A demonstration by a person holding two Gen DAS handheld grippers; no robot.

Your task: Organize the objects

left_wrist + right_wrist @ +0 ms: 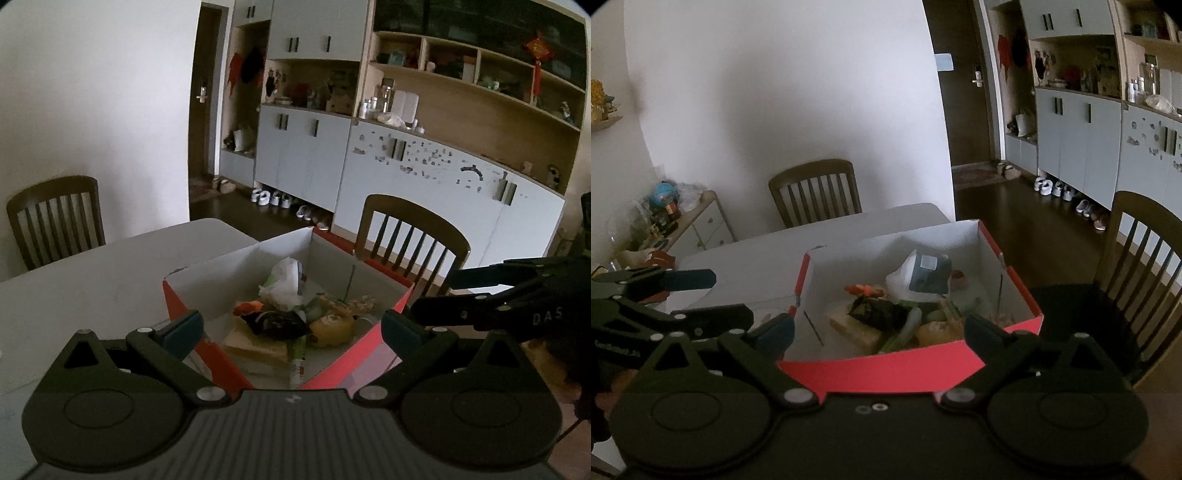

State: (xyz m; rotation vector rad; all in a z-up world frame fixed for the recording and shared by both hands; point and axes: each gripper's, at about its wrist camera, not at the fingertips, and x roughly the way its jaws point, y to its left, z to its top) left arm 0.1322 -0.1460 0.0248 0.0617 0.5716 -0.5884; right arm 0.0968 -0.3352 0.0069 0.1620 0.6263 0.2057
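Currently the red box [334,363] sits on the white table [110,266], at its edge next to a wooden chair [410,236], with both grippers held just short of its near side. The left gripper [291,325] is spread wide and carries nothing; the right gripper [879,332] is likewise wide and empty.

Contents lie heaped on the box floor:
- a white plastic bag [286,282] at the back, with a blue-grey printed face [929,275] in the right wrist view — probably light, soft and slippery; pinch a gathered fold, not the smooth face.
- a dark crinkled packet [277,321] on top of a tan flat block [258,345] — the packet likely crushes easily; take it by an edge seam. The block looks stiff and should tolerate a firm grip across its thickness.
- a yellow rounded item [330,326] and a small orange item [251,306]; what they are made of cannot be told.

The box walls appear to be thin cardboard, so they will flex if squeezed.
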